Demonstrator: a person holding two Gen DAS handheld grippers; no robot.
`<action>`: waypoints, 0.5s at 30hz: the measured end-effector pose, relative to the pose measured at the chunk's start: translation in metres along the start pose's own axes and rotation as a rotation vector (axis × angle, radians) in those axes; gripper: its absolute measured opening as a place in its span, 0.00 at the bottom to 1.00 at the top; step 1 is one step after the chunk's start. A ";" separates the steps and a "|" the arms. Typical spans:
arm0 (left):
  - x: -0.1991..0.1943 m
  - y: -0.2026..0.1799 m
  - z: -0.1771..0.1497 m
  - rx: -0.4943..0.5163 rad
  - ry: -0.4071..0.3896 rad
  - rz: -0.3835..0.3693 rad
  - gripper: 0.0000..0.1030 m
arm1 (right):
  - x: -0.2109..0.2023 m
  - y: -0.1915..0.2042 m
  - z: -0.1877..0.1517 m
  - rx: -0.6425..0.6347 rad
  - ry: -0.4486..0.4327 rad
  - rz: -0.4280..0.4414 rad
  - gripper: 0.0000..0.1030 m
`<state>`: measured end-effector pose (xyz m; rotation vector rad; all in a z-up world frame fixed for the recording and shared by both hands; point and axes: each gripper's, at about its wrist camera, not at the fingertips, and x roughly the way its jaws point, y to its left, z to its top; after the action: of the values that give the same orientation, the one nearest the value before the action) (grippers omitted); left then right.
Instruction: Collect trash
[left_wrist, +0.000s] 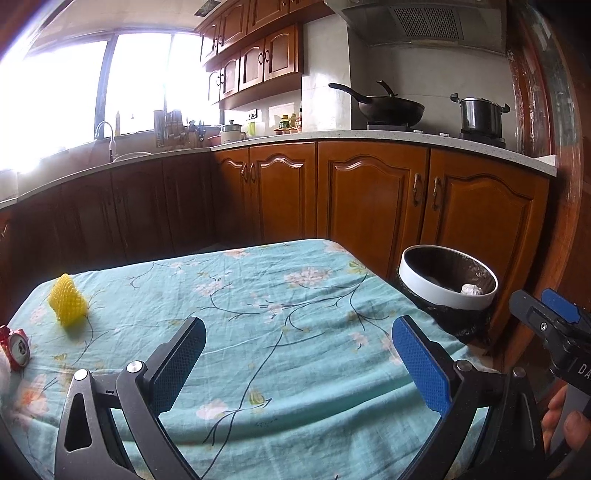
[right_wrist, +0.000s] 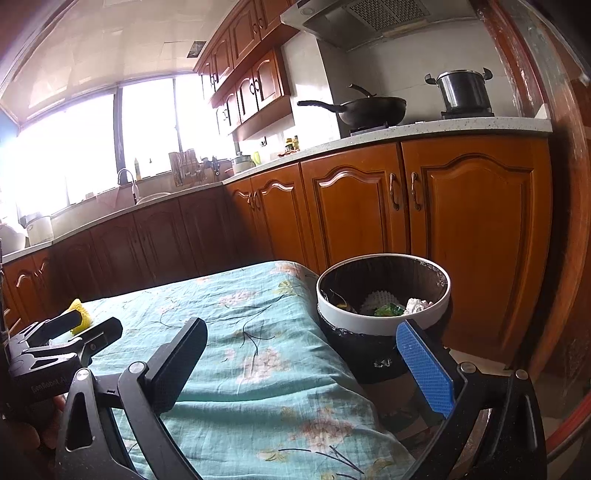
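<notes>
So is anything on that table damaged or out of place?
Yes. A crushed red can lies on its side at the left edge of the flowered tablecloth, with a yellow foam net loose beside it. Both look like trash not yet in the bin, which stands beside the table.

The table (left_wrist: 280, 295) fills the lower middle of both frames. In the left wrist view, the foam net (left_wrist: 67, 304) sits on it at far left, and the can (left_wrist: 16, 347) lies on it at the left edge, below the net. The bin (left_wrist: 448, 282) stands just off the table's right edge, at right of frame, with paper (left_wrist: 471, 290) in it. Cabinets (left_wrist: 369, 199) run behind the table, a wok (left_wrist: 391, 107) and pot (left_wrist: 480, 114) on the counter above them, upper right.
</notes>
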<state>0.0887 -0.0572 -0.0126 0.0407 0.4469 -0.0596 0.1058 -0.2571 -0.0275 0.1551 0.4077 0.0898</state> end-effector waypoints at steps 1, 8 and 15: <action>0.000 0.001 -0.001 0.001 -0.001 0.000 0.99 | 0.000 0.000 0.000 0.000 -0.001 -0.001 1.00; -0.001 0.003 -0.001 0.004 -0.010 -0.001 0.99 | -0.003 0.001 0.001 -0.002 -0.011 0.003 1.00; 0.000 0.007 -0.002 0.002 -0.014 -0.004 0.99 | -0.009 0.004 0.002 -0.001 -0.031 0.007 1.00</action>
<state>0.0886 -0.0507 -0.0139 0.0411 0.4325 -0.0637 0.0981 -0.2549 -0.0219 0.1571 0.3765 0.0943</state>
